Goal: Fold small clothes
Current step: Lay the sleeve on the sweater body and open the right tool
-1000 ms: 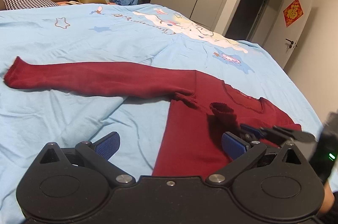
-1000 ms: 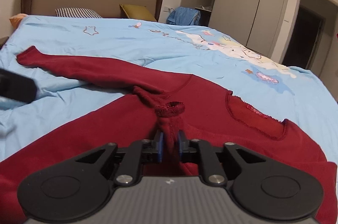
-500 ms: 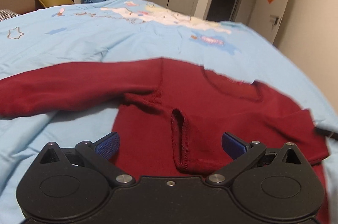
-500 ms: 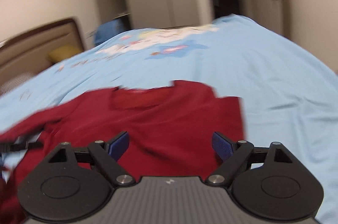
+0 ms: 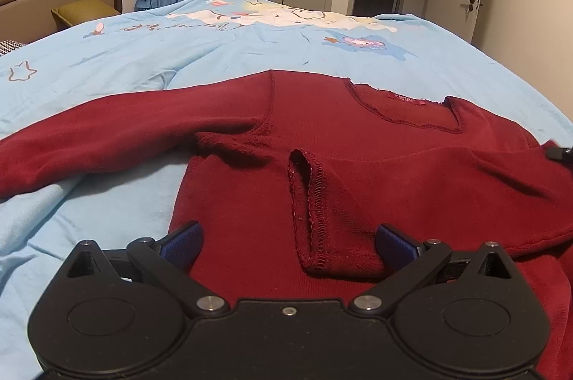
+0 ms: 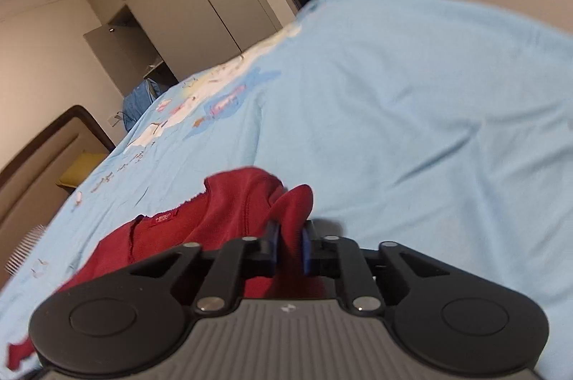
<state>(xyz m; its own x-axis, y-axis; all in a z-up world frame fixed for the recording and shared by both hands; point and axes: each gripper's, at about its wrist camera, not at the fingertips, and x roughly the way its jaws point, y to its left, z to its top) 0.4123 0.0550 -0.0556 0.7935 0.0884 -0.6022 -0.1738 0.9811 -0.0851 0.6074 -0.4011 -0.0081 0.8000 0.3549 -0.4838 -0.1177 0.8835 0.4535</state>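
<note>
Knitwear, soft and limp: red top (image 5: 358, 147) flat on blue bedspread (image 5: 179, 50), right gripper (image 6: 288, 245) pinching its shoulder fold, left gripper (image 5: 286, 242) spread wide over folded cuff (image 5: 309, 211); likely drapes, best gripped at seams.

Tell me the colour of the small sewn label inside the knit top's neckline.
Bright red label, clearest in the left wrist view.

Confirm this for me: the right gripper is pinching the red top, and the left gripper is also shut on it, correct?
Not quite. The right gripper does pinch the red top, but the left gripper is open, its fingers spread wide over the cloth, as the left wrist view shows.
</note>
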